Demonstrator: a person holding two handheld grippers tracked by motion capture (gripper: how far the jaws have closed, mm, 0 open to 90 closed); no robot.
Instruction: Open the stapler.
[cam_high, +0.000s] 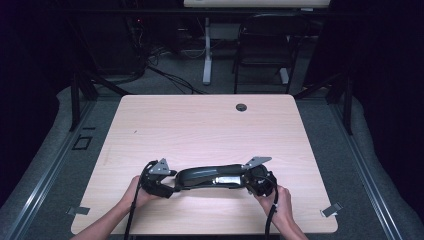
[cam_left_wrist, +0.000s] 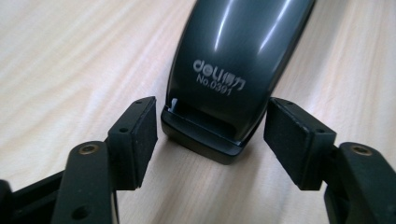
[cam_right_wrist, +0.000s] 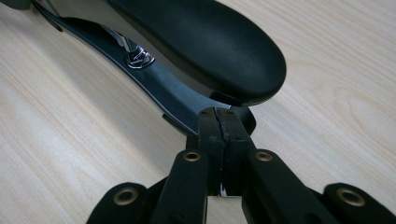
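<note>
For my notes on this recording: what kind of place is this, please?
Probably a lab or recording room: a bare wooden table ringed by dark curtains, loose cables on the carpeted floor, and a folding chair behind.

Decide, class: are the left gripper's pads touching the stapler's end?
Apart. In the left gripper view, the pads of the left gripper flank the stapler, with bare table visible in both gaps.

Jaws flank black stapler (cam_left_wrist: 233, 60) end on wooden table (cam_left_wrist: 70, 60), untouching.
</note>
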